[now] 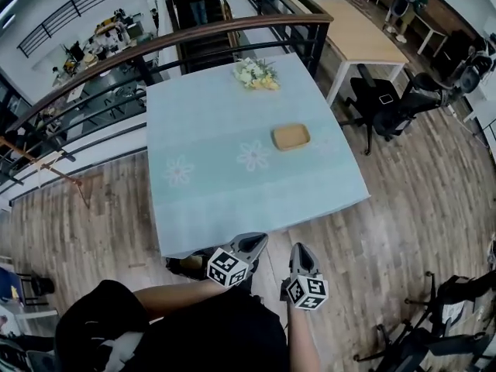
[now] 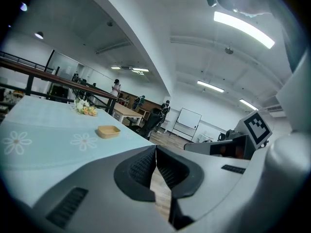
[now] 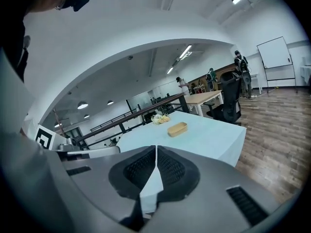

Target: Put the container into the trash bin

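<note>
Tan shallow rectangular container (image 1: 291,136), empty, on tablecloth (image 1: 217,169)

Long ceiling lights (image 2: 243,29) are shining bright white and glaring a little. The bench (image 1: 225,169) is getting even light, with a soft shadow under it. Straight lines are bending near the edges, and dark corners are ringing both gripper views. The left tongs (image 2: 156,152) and right tongs (image 3: 156,152) are looking soft.
</note>
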Demonstrator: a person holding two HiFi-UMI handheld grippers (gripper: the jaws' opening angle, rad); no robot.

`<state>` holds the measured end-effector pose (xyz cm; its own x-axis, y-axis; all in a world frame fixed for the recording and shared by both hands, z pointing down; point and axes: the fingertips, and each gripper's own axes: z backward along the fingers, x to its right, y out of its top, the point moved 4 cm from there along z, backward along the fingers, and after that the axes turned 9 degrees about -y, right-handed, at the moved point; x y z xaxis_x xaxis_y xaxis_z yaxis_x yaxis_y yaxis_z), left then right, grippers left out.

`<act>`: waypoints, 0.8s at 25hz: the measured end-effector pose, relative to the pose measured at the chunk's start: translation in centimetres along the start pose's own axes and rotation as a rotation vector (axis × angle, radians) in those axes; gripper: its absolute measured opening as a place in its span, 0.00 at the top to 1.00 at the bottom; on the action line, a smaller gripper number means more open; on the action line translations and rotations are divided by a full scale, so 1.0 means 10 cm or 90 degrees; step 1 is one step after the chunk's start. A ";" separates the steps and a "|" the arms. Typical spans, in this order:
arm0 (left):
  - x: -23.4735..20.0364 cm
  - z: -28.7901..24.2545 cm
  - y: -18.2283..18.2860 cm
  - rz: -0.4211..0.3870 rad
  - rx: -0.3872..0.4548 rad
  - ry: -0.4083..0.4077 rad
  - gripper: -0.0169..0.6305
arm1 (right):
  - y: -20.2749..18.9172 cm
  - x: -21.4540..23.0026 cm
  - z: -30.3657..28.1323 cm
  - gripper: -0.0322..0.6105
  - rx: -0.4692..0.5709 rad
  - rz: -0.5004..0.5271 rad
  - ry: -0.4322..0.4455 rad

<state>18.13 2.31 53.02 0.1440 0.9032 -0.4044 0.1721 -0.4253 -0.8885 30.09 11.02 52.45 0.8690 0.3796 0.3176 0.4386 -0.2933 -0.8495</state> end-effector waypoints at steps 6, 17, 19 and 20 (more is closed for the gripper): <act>-0.50 -0.54 0.23 0.037 0.021 0.001 0.95 | 0.34 0.16 -0.76 0.89 -0.028 0.023 0.020; -1.25 -1.15 0.67 0.069 0.038 0.024 0.95 | 0.72 0.22 -1.85 0.89 -0.092 0.061 0.064; -1.38 -1.26 0.65 0.086 0.041 0.043 0.95 | 0.78 0.33 -2.03 0.89 -0.106 0.085 0.054; -1.45 -1.33 0.65 0.092 0.045 0.053 0.95 | 0.83 0.41 -2.14 0.89 -0.111 0.091 0.049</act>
<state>30.11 -14.33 55.98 0.2429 0.8239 -0.5121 0.0753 -0.5423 -0.8368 42.17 -8.63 55.75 0.9368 0.2579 0.2365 0.3377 -0.4887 -0.8045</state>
